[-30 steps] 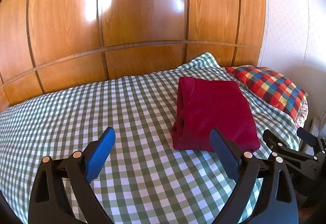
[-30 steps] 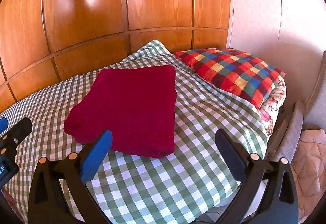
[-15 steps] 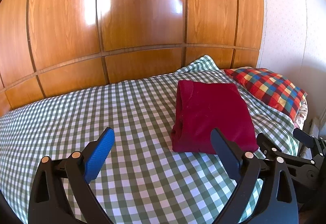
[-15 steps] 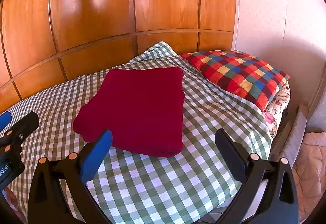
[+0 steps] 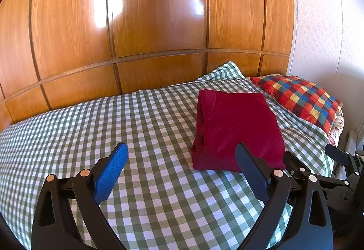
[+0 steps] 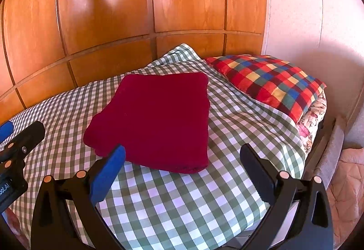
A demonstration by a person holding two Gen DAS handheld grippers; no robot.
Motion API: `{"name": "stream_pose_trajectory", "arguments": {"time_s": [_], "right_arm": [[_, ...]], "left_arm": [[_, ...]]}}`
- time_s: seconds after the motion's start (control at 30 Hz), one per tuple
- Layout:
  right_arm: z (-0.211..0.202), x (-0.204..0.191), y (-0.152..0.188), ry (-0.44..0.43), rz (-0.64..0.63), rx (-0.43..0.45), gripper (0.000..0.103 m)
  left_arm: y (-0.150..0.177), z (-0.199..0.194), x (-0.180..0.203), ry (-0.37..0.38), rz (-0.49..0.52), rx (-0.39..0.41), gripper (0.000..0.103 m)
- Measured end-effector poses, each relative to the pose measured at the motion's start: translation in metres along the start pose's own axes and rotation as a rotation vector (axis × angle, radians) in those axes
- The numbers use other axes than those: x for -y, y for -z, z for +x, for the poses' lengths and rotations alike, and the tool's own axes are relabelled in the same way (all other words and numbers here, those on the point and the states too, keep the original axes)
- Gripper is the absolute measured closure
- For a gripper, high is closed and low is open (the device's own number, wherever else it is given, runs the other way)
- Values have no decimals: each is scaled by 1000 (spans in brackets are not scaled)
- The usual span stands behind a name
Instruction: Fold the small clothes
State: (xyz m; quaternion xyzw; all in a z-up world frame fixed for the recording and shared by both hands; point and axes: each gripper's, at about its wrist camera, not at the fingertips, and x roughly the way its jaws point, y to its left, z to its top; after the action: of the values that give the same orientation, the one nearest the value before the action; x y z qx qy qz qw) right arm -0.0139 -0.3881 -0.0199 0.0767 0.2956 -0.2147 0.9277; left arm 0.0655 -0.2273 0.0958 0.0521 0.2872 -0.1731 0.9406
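Checked bedspread (image 6: pixel 173 200), folded red garment (image 6: pixel 157 120) beyond right tool (image 6: pixel 182 163), untouched

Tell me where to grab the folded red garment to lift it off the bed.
Grip the red garment at its near edge, coming low from the front with the right hand-held gripper. That edge faces the open jaws, stacked thick and slightly raised off the checked sheet.

We can read only a cut-off white fragment, "oot.AI", on the left gripper (image 6: pixel 13 136) body at the frame edge
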Motion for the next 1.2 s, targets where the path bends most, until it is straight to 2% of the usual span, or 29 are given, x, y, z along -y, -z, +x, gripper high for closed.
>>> {"name": "stream_pose_trajectory", "arguments": {"time_s": [1.2], "right_arm": [[-3, -2, 1, 7, 6, 2, 2]], "left_arm": [[-3, -9, -3, 6, -5, 23, 9]]}}
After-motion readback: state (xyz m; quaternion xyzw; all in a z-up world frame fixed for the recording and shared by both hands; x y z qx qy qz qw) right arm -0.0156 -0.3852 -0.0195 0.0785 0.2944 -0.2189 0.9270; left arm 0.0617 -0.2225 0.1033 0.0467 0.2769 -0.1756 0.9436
